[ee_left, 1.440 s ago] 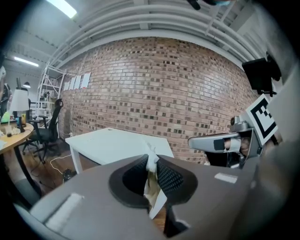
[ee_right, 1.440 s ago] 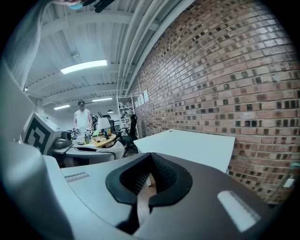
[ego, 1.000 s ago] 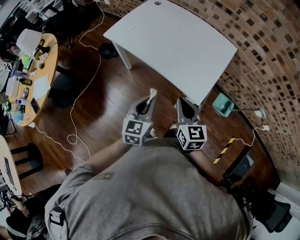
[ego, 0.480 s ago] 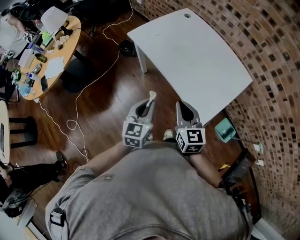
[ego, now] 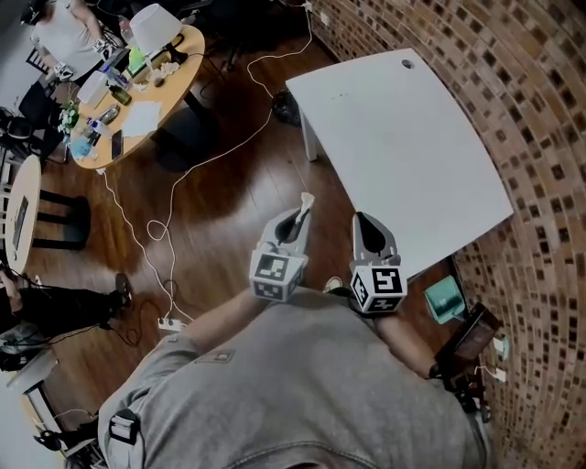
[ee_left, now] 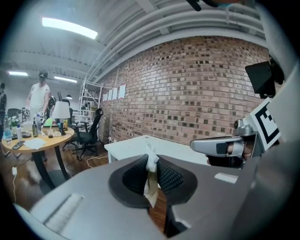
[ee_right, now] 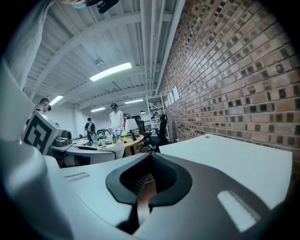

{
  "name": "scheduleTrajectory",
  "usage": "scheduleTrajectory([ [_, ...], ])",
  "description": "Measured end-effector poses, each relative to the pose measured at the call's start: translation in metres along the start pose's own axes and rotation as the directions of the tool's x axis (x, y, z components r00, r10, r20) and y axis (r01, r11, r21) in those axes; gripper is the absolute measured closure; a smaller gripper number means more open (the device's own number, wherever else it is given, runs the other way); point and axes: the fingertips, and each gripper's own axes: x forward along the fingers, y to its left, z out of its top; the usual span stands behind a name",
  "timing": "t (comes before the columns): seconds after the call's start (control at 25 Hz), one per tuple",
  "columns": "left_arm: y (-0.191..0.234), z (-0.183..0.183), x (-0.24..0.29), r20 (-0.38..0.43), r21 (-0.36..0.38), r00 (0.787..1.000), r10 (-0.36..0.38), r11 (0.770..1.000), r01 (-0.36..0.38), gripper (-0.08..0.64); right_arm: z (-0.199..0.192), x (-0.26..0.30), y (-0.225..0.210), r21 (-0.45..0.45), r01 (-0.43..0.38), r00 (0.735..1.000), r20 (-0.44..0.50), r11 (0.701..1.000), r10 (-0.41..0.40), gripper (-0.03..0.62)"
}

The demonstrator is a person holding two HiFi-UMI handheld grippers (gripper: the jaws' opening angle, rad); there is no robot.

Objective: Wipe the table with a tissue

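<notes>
— While the left claw (ee_left: 152, 165) is hanging closest to the person's chest, what is it gripping?

— It is pinching the tissue (ee_left: 150, 183) tight between its ribbed pads. The tissue is looking crumpled and twisted into a thin, off-white strip, standing upright, with a ragged tuft poking out above the tips and a tail drooping below them.

— And the right claw (ee_right: 150, 158)?

— It is riding just beside the left one, tips pressing together, carrying nothing; only brown floor is showing through the slit behind them.

— Where is the tissue sitting against the white tabletop (ego: 403, 156)?

— It is not touching it. Both claws are hovering over the wooden floor (ego: 220, 201), near the tabletop's closest edge, and its surface is lying bare ahead of them.

— Further out?

— A white cable (ego: 151, 234) is snaking across the floor, a brick wall (ego: 522, 101) is curving round behind the tabletop, and a cluttered round table (ego: 151, 110) with a lamp (ego: 153, 25) is standing far left.
</notes>
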Motion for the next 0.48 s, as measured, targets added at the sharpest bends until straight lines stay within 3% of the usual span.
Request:
scheduleTrajectory([
  [0.24,0.006,0.001,0.009,-0.012,-0.01,1.0,0.019,1.0,-0.02,0.535,0.005,0.013,-0.002,0.007,-0.022,1.0,0.002,1.0,0.022,0.578],
  [0.48,0.035,0.005,0.039,-0.011,-0.01,1.0,-0.027,1.0,0.027,0.535,0.006,0.044,-0.005,0.011,0.035,0.999,-0.01,0.999,-0.034,0.578],
])
